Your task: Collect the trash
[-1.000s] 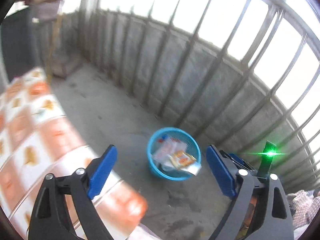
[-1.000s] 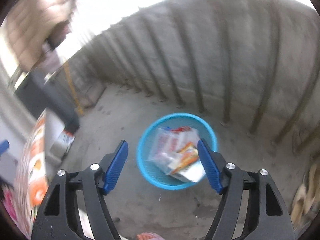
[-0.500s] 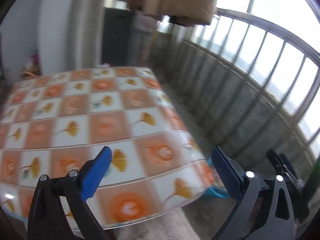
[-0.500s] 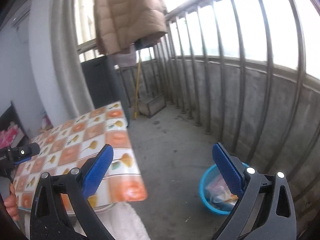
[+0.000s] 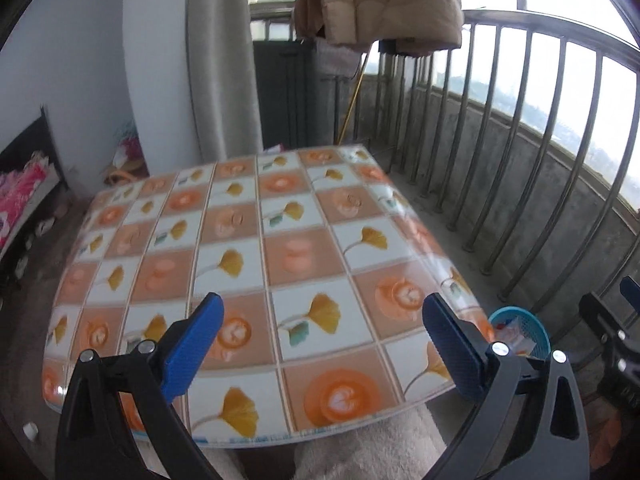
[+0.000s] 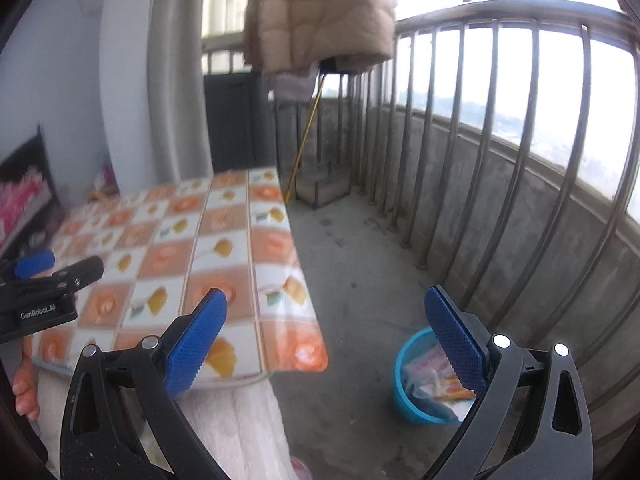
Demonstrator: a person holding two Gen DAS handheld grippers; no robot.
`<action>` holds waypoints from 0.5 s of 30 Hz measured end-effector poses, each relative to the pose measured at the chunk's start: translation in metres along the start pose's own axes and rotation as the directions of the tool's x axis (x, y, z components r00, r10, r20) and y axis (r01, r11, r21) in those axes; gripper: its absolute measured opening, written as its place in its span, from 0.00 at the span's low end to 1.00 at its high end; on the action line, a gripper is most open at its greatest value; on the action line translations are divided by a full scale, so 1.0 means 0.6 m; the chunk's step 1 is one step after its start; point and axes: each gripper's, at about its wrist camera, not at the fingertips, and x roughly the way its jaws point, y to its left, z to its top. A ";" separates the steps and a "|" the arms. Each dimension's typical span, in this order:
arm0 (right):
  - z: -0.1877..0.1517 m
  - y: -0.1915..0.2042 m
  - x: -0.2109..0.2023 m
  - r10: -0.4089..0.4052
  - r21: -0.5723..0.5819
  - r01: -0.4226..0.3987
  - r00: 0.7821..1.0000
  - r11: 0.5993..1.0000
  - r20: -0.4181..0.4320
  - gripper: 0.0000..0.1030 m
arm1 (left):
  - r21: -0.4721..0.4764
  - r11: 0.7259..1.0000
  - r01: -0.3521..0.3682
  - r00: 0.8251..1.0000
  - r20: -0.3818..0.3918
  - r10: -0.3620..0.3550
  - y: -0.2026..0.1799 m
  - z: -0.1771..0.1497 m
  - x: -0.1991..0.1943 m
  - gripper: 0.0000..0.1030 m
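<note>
A blue plastic basket [image 6: 416,400] stands on the concrete floor by the railing, with several crumpled wrappers [image 6: 434,378] inside. In the left wrist view the basket [image 5: 534,330] peeks out past the table's near right corner. My left gripper [image 5: 322,320] hangs open over the near part of the checked orange-and-white tablecloth [image 5: 248,240], nothing between its blue pads. My right gripper [image 6: 326,308] is open too, above the table's right corner and the floor, up and left of the basket. Each gripper shows at the edge of the other's view. No loose trash shows on the table.
A tan padded jacket [image 5: 380,0] hangs above a dark cabinet [image 5: 288,92]. Metal railing bars [image 6: 500,160] on a low concrete wall run along the right. A yellow broom handle [image 6: 306,136] and a metal box [image 6: 324,188] sit at the far end. White fluffy fabric [image 5: 372,448] lies below the table edge.
Both views swung up and left from looking down into the basket to facing the table and balcony. The right gripper's jaws widened. The basket slid to the lower right of both views.
</note>
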 end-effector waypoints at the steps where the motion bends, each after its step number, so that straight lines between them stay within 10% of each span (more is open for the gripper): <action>1: -0.003 0.006 0.002 -0.007 -0.015 0.006 1.000 1.000 -0.023 0.92 | -0.004 1.000 -0.008 1.000 -0.014 0.008 -0.001 -0.007 0.001 0.95; 15: -0.060 -0.017 0.045 -0.051 0.088 0.080 0.954 0.993 -0.294 0.92 | -0.087 0.996 -0.034 0.986 -0.167 0.020 -0.005 -0.062 0.042 0.94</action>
